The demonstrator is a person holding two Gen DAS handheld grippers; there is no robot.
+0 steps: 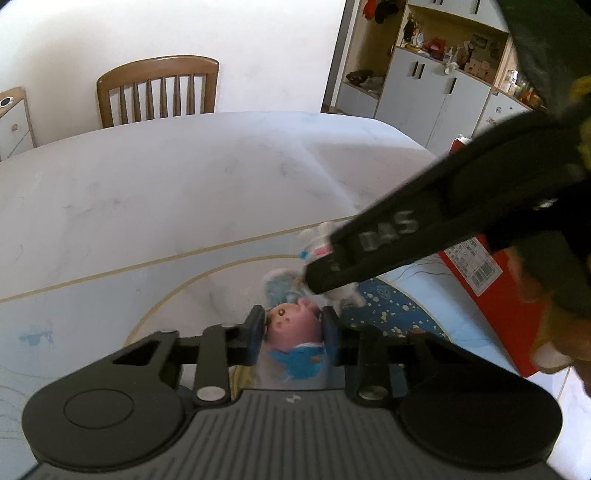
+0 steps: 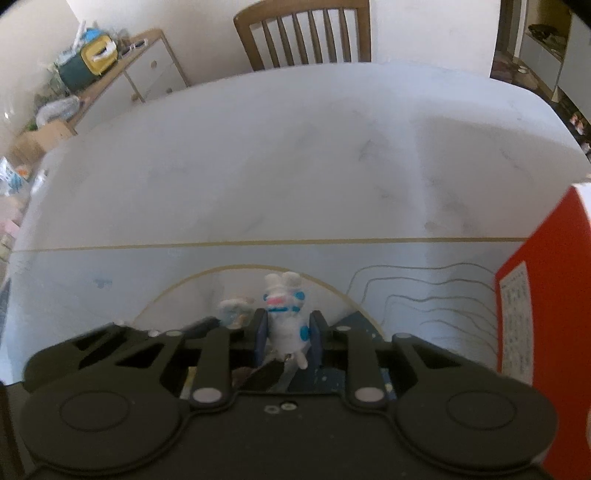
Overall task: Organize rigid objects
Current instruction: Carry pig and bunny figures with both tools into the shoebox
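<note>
A pink pig figure (image 1: 291, 325) in a blue outfit sits between the blue pads of my left gripper (image 1: 294, 330), which press on its head from both sides. In the right wrist view, my right gripper (image 2: 289, 330) is shut on a white rabbit figure (image 2: 284, 310) with blue spots. That gripper also reaches in from the right in the left wrist view as a black bar (image 1: 325, 275), with the rabbit (image 1: 319, 238) showing behind its tip. A third pale blue and white figure (image 1: 279, 288) (image 2: 232, 312) stands on the mat just beyond the pig.
The figures are on a pale printed mat (image 1: 92, 314) on a white marble table (image 1: 184, 184). A red box (image 1: 498, 295) (image 2: 546, 295) stands at the right. A wooden chair (image 1: 159, 92) (image 2: 306, 33) is at the far edge, with cabinets (image 1: 436, 92) beyond.
</note>
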